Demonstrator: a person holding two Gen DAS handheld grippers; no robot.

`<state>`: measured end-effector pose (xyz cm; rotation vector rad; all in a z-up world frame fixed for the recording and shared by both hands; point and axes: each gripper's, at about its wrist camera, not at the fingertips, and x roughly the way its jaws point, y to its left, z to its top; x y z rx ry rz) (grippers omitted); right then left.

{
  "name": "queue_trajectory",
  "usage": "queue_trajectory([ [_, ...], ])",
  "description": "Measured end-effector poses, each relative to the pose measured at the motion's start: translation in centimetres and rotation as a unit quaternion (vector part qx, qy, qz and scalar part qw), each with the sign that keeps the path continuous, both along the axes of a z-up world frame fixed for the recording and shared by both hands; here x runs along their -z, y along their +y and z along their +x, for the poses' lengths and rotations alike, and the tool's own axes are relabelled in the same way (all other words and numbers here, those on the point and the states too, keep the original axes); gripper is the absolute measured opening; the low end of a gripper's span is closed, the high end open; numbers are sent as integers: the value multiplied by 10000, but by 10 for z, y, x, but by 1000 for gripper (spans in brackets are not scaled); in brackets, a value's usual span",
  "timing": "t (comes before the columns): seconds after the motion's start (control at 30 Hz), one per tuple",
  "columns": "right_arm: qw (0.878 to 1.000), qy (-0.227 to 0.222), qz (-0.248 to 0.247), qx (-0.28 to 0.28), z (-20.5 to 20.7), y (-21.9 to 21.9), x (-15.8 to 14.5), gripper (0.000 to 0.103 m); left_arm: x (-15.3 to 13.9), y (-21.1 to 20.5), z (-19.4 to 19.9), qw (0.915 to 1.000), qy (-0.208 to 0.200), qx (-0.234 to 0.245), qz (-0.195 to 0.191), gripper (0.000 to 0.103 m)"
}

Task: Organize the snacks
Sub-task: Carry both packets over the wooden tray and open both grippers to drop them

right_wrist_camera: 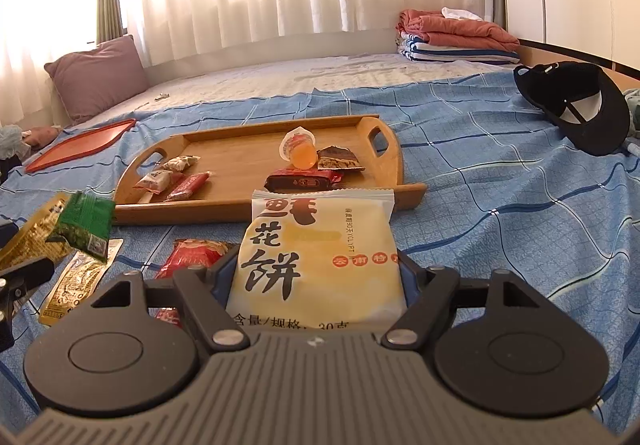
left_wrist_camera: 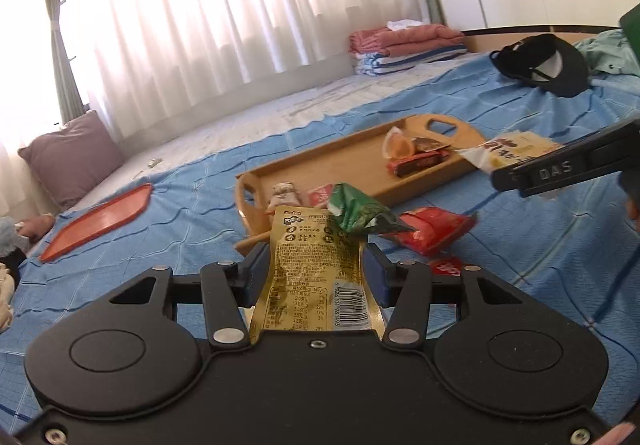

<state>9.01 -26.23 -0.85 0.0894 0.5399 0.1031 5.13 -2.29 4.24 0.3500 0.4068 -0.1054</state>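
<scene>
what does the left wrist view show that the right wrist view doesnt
Only the left wrist view: the left claw shut on a gold foil snack pouch, barcode up. Only the right wrist view: the right claw shut on a pale yellow flower-cake packet, and a yellow sachet lying on the blue checked bedspread. Both: the wooden handled tray of snacks, black cap, red flat tray.

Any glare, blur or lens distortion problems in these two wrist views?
Left wrist: curtain blown out by backlight, red packet motion-smeared, gold pouch print legible. Right wrist: same backlit curtain, flower-cake packet sharp. Both: fisheye bends the wooden tray edges.
</scene>
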Motion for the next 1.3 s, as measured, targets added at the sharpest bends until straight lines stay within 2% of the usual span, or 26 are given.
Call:
queue_trajectory([
  [0.07, 10000, 12, -5, 9, 0, 0, 1, 76, 2, -9, -6, 9990, -239, 34, 378, 48],
  [0.1, 10000, 24, 24, 10, -1, -1, 0, 76, 2, -11, -6, 9986, -271, 73, 446, 48],
  [0.23, 9990, 64, 434, -128, -6, -3, -5, 76, -2, -6, 0, 9999, 22, 121, -47, 48],
  [0.37, 9995, -43, 280, -173, -7, 3, -12, 77, -9, 4, 8, 9988, 187, 5, -462, 48],
  [0.6, 9990, -41, 417, -126, 14, -8, -28, 76, -33, 26, 44, 9948, 304, -104, -966, 48],
  [0.73, 9989, -72, 442, -109, 35, -17, -46, 77, -54, 41, 80, 9890, 412, -172, -1411, 48],
  [0.9, 9993, 17, 322, -203, 70, -23, -67, 77, -78, 48, 132, 9883, 354, -120, -1477, 49],
  [1.0, 9989, 196, 341, -254, 102, -27, -75, 77, -84, 52, 175, 9835, 608, -85, -1699, 49],
  [1.17, 9974, 415, 555, -218, 156, -31, -80, 77, -82, 57, 253, 9764, 1055, -275, -1864, 49],
  [1.3, 9953, 703, 594, -315, 199, -26, -75, 77, -67, 63, 308, 9706, 1273, -531, -1973, 49],
])
